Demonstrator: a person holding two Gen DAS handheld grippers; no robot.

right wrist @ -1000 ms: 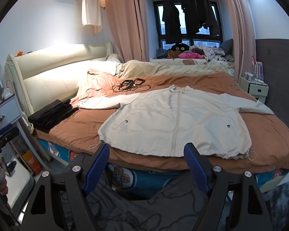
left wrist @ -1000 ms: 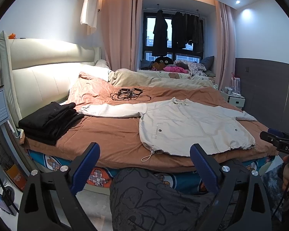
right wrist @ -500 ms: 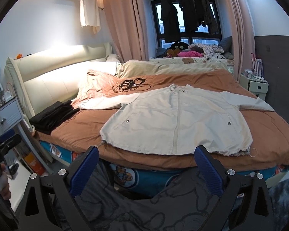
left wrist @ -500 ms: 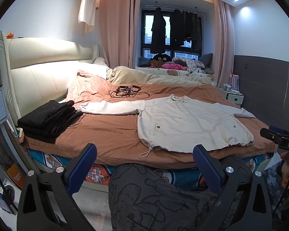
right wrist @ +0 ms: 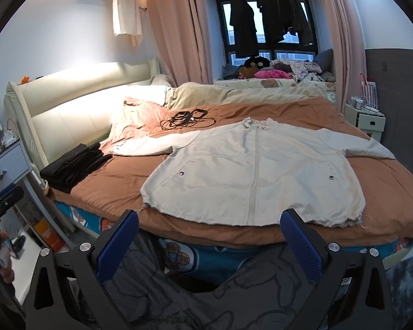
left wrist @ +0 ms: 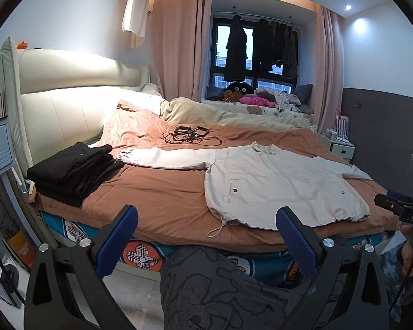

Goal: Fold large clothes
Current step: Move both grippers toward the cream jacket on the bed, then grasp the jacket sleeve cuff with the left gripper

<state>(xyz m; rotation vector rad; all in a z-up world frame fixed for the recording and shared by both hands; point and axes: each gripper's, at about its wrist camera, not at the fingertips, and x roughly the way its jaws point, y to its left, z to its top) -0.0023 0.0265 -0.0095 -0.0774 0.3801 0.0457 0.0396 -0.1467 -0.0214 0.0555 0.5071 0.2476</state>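
A cream jacket [right wrist: 250, 170] lies flat and face up on the brown bedspread [right wrist: 385, 192], zip running down its middle, hem along the near edge of the bed and collar toward the far side. One sleeve stretches out toward the headboard [right wrist: 77, 104]; the other reaches the opposite way toward the nightstand [right wrist: 367, 121]. A drawstring [left wrist: 216, 229] trails from the hem corner onto the spread. The left gripper [left wrist: 206, 236] hangs in front of the bed edge with its blue pads spread wide and nothing between them, clear of the jacket. The right gripper [right wrist: 209, 236] is also short of the hem; its jaws are opening, already wide, with nothing between them. A stack of black clothes [left wrist: 71, 173] sits on the bed corner near the headboard, just beside the outstretched cuff. A tangle of black cables [right wrist: 185, 118] lies beyond the jacket, apart from it. Patterned grey trousers [left wrist: 220, 288] fill the foreground below both grippers.
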